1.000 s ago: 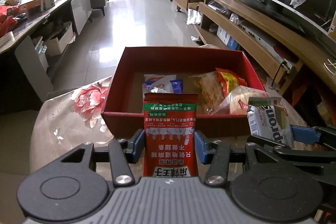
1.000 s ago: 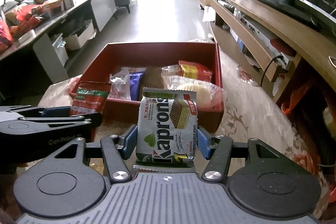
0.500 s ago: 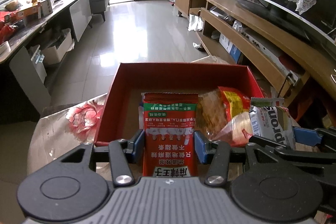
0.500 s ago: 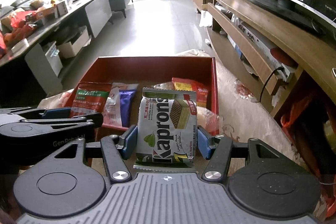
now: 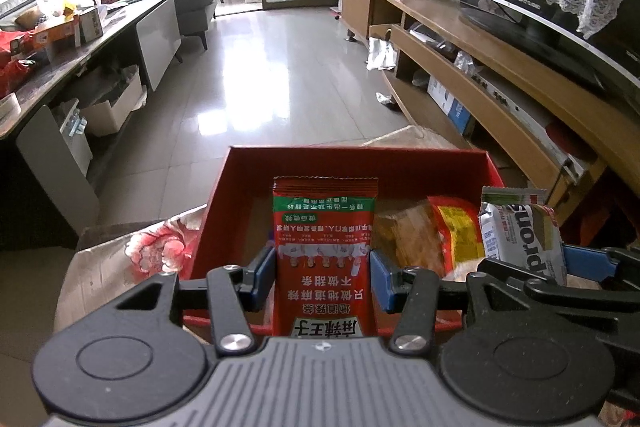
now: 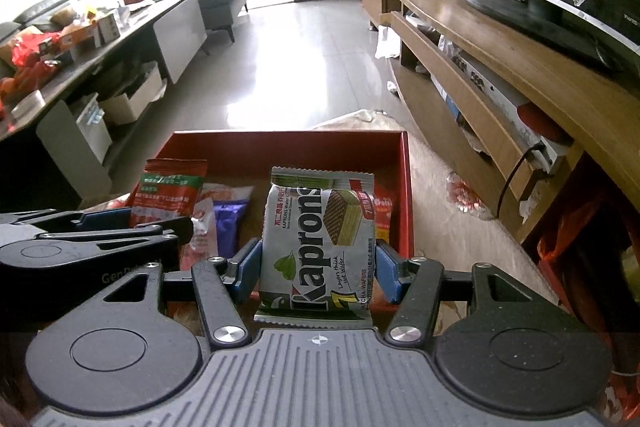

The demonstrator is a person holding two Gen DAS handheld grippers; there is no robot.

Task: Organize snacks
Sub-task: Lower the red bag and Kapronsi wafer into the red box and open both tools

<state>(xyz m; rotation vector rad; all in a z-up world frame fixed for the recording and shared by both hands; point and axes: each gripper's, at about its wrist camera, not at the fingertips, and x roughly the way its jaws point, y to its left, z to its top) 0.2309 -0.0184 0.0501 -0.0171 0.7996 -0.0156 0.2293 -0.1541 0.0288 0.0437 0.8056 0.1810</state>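
Holding one packet apiece over the red box (image 5: 304,163): left gripper (image 5: 322,273) clamps a red spicy-strip pouch (image 5: 325,227) (green band), right gripper (image 6: 318,269) clamps a silver Kaprons wafer pack (image 6: 318,235).

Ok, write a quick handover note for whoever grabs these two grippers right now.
Left gripper: shut on the red spicy-strip packet, held over the red box.
Right gripper: shut on the Kaprons wafer pack, also over the box.
Done: several snacks already lie in the box, including a purple packet and a yellow-and-red bag.
Left: release both packs into the box. Snacks outside it are not visible.
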